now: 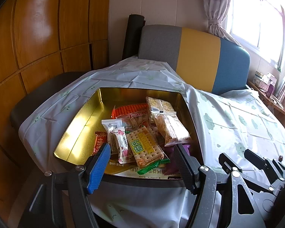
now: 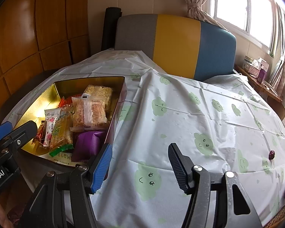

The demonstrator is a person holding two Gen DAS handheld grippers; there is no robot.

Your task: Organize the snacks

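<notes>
From my left wrist feed, the gold tin's (image 1: 79, 114) near wall sits behind the jaws, and the lowest packets there show only upside-down print I can't read. The purple packet (image 1: 180, 152) is mostly covered by one jaw. On the right wrist feed, a small dark purple item (image 2: 271, 154) on the tabletop cloth (image 2: 180, 117) is too small to identify. Boxes on the window ledge (image 2: 256, 68) are blurred. A dark shape at the right edge is cut off.
</notes>
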